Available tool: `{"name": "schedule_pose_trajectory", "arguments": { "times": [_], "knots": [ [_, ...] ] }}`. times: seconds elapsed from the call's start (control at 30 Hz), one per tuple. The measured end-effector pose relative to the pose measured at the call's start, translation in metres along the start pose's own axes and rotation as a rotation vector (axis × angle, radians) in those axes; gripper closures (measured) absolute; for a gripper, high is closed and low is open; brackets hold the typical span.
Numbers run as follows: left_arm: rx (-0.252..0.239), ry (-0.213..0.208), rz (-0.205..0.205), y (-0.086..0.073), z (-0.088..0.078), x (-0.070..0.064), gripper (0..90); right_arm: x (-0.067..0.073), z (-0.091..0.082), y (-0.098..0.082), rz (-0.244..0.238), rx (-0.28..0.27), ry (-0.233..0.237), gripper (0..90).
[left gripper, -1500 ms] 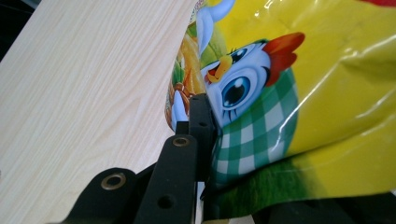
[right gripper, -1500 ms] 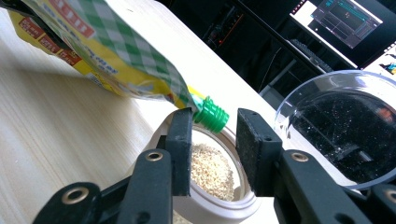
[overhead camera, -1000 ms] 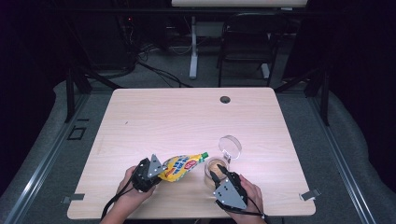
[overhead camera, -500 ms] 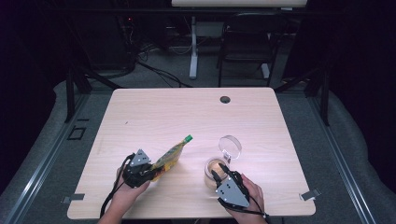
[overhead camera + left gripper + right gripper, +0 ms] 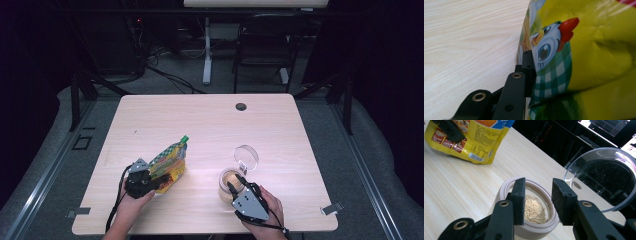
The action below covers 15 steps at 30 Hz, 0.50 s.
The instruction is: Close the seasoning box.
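A yellow printed pouch [image 5: 170,162] with a green cap [image 5: 184,138] stands upright on the table's front left. My left gripper [image 5: 150,177] is shut on its lower part; one of its fingers [image 5: 527,65] presses the pouch [image 5: 586,50], though the jaws have just been opening slightly. A small jar [image 5: 229,181] of pale grains [image 5: 534,210] sits front right, its clear hinged lid [image 5: 247,156] swung open behind it. My right gripper [image 5: 236,189] hovers at the jar's mouth [image 5: 501,195], jaws apart, gripping nothing. The right gripper view shows the pouch [image 5: 481,140] beyond it.
The light wooden table [image 5: 210,120] has a round cable hole [image 5: 241,106] near its far edge. A dark chair [image 5: 260,45] and a white desk leg [image 5: 206,50] stand beyond the table. Grey floor mats surround it.
The pouch was tipped sideways with its cap toward the jar; my left gripper has carried it left and set it upright. The right gripper has stayed at the jar.
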<state>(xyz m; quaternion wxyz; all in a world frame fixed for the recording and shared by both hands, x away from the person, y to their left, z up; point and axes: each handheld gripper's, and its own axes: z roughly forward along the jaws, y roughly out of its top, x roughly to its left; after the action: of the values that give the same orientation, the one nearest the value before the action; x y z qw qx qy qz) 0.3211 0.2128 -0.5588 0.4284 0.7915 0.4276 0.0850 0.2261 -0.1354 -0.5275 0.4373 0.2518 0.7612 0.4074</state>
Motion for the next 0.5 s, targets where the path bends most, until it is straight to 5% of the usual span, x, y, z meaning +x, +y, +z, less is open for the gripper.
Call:
{"name": "schedule_pose_trajectory", "arguments": {
  "times": [0.5],
  "knots": [
    [-0.017, -0.004, -0.068, -0.009, -0.005, 0.013, 64.2, -0.003, 0.0, -0.001, 0.026, 0.0, 0.008, 62.9]
  ]
}}
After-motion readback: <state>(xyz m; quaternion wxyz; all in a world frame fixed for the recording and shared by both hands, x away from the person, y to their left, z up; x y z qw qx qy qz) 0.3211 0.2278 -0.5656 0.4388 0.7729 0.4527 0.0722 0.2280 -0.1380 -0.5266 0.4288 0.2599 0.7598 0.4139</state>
